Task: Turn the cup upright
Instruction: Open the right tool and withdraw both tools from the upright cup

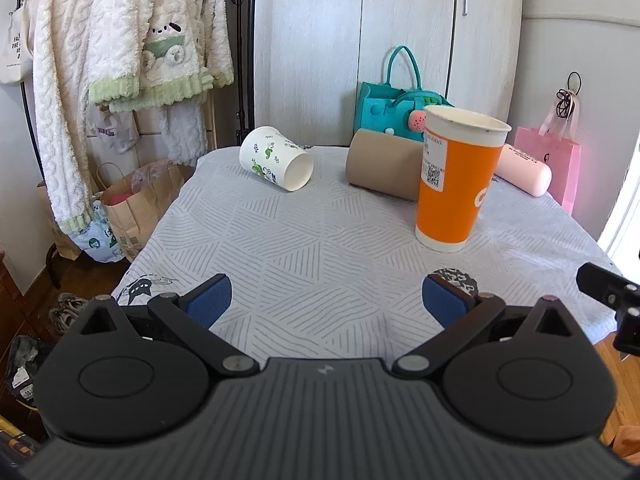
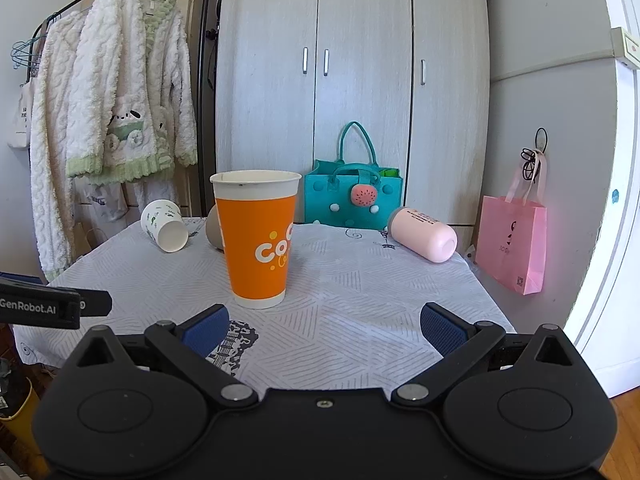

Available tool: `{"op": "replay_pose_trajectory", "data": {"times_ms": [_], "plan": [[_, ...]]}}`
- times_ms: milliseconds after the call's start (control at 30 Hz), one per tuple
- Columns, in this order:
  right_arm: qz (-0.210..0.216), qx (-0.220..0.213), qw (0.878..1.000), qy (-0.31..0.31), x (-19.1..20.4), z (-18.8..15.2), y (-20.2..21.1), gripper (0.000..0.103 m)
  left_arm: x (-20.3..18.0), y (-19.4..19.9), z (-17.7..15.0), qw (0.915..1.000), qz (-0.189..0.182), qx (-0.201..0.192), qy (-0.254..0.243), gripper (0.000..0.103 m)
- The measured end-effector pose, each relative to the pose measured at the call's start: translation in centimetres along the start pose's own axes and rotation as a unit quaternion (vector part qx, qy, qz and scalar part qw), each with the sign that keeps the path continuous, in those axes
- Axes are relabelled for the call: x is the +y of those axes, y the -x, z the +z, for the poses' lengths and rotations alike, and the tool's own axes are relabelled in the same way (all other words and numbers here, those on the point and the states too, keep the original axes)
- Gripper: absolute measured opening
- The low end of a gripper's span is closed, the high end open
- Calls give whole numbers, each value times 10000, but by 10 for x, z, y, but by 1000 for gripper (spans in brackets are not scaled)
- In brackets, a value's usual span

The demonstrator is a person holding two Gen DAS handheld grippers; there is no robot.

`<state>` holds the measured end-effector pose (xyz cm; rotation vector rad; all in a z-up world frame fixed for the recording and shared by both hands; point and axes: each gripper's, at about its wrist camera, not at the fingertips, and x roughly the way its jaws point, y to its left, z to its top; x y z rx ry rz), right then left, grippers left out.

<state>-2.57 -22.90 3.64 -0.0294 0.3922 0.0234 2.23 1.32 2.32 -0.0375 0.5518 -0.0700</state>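
Note:
An orange paper cup stands upright on the patterned tablecloth; it also shows in the right wrist view. A white cup with green leaf print lies on its side at the far left, mouth toward me, also in the right wrist view. A brown cup lies on its side behind the orange one. A pink cup lies on its side at the far right. My left gripper is open and empty near the front edge. My right gripper is open and empty.
A teal felt bag stands at the table's back edge against the wardrobe. A pink paper bag hangs at right. Fluffy robes hang at left above a brown paper bag on the floor.

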Motion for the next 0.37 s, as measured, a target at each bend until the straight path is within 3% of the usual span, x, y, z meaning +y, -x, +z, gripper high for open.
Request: {"op": "replay_pose_trajectory", "data": {"times_ms": [367], "plan": [[77, -10, 10000, -32, -1, 1, 1, 103, 0, 2, -1, 10000, 26, -60, -29, 103]]}}
